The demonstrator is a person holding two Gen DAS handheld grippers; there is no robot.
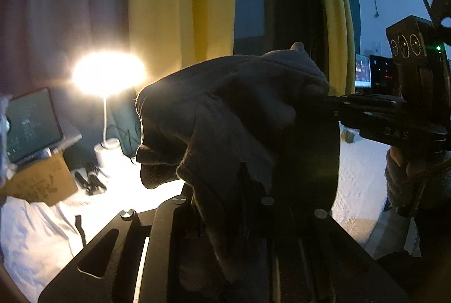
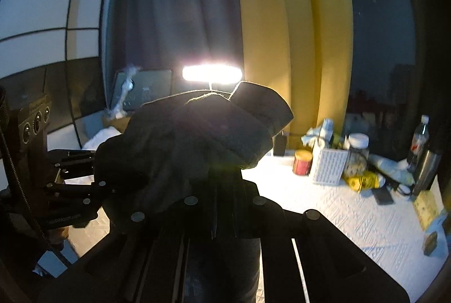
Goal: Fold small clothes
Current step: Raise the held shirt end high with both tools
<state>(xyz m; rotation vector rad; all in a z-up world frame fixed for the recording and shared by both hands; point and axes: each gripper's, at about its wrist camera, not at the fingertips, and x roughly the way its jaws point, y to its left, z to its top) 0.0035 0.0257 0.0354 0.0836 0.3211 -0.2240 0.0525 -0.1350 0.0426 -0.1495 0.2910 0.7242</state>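
Note:
A small dark grey garment [image 1: 231,111] hangs bunched in the air between both grippers, above the white table. In the left wrist view my left gripper [image 1: 225,184] is shut on its lower edge, the cloth draped over the fingers. My right gripper [image 1: 327,103] comes in from the right and is shut on the garment's far edge. In the right wrist view the same garment [image 2: 197,139] covers my right gripper [image 2: 222,176], which is shut on it. My left gripper [image 2: 95,176] pinches the cloth from the left. The fingertips are hidden by cloth.
A bright desk lamp [image 1: 108,75] stands at the back, with a laptop [image 1: 31,125] on a cardboard box [image 1: 42,182]. Jars, a tin [image 2: 302,162], a white box [image 2: 328,166] and bottles crowd the right side of the white tablecloth [image 2: 352,218]. Curtains hang behind.

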